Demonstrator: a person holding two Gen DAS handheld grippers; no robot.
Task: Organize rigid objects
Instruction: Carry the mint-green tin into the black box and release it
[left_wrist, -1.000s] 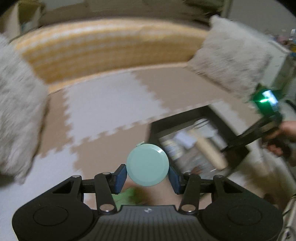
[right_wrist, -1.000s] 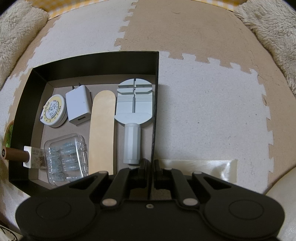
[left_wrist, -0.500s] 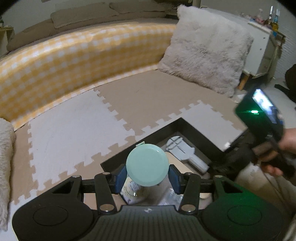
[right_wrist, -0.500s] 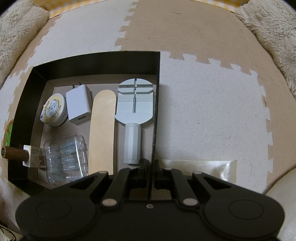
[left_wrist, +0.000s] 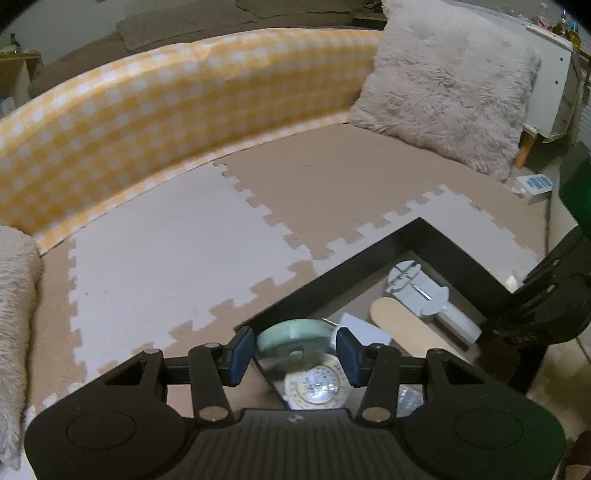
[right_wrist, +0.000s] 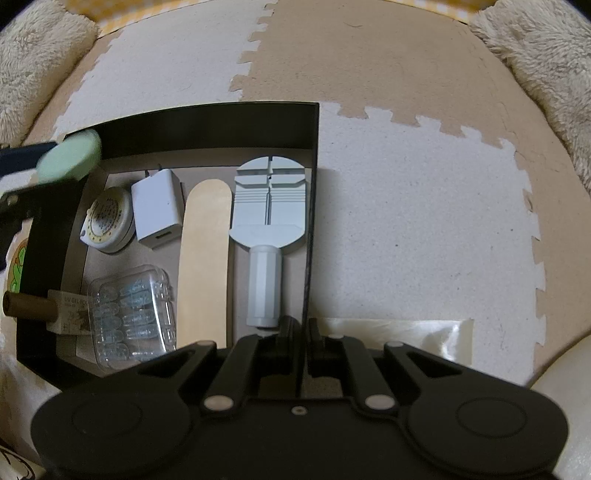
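— Mint-green round case (left_wrist: 291, 334) is seen gripped between the blue pads (left_wrist: 241, 354) of the left gripper (left_wrist: 293, 356), above the left corner of the black box (right_wrist: 207, 122).

— And at right?

— Right gripper (right_wrist: 300, 332) is shown clamped shut on the box's right wall, beside the grey watch tool (right_wrist: 267, 221).

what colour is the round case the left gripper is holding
Mint green round case, seen best in the right wrist view.
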